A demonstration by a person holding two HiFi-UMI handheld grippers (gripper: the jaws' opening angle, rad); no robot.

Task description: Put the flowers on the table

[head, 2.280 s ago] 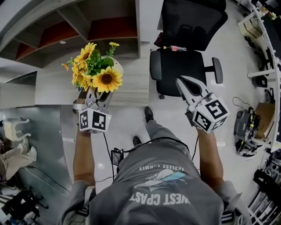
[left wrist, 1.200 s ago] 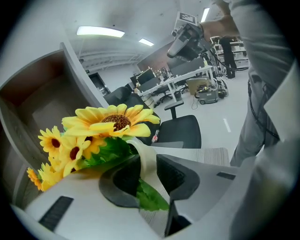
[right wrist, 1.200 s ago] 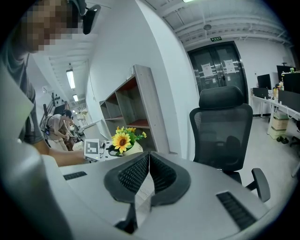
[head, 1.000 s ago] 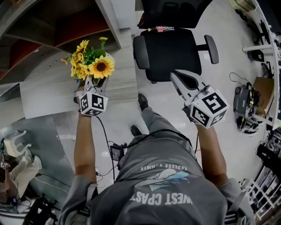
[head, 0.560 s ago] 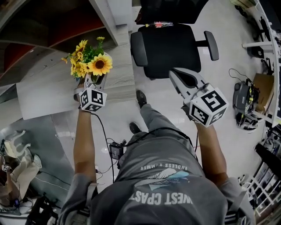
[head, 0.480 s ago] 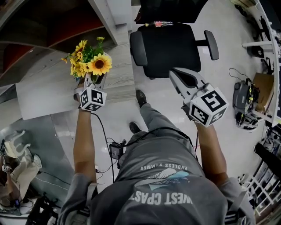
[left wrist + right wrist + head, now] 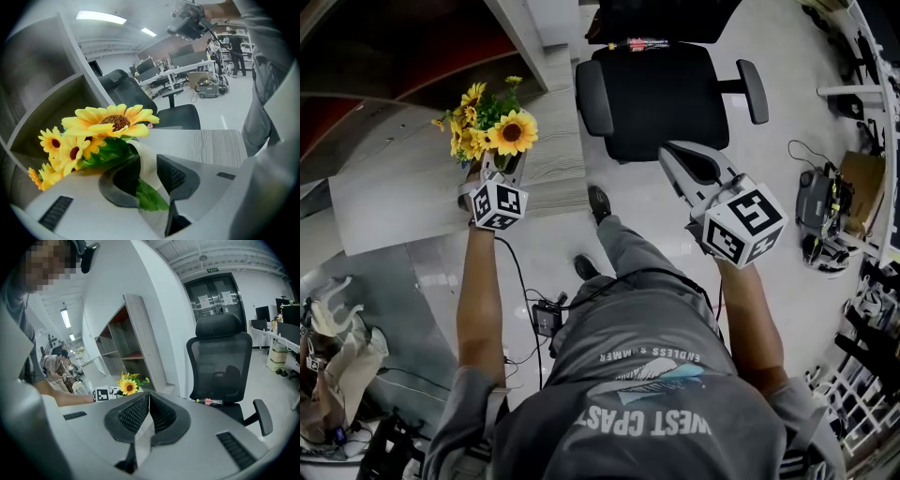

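**A:** What has changed with the flowers [image 7: 500,136] in the last moments?

**B:** The left gripper [image 7: 147,164] has brought them down. In the head view the bunch now looks smaller and sits lower over the pale wooden tabletop [image 7: 403,202]. It is near the corner beside the black office chair [image 7: 661,89].

**A:** Do they already stand on it?

**B:** I cannot tell, because the bottom of the white vase [image 7: 144,154] is hidden behind the gripper. The fingers [image 7: 178,176] are rather wide apart, but they press on the vase from both sides. A green leaf [image 7: 150,197] hangs between them. So the flowers are still carried.

**A:** And the right gripper [image 7: 148,397]?

**B:** Its fingers are closed together and nothing is between them. It hangs above the floor in front of the chair, almost where it was, well apart from the flowers.

**A:** What does this mean for the task?

**B:** I think the placing is nearly finished. What remains is to let the vase rest on the tabletop, open the fingers, and draw back without pulling the stems. The corner is close, so the vase should not go nearer to the edge.
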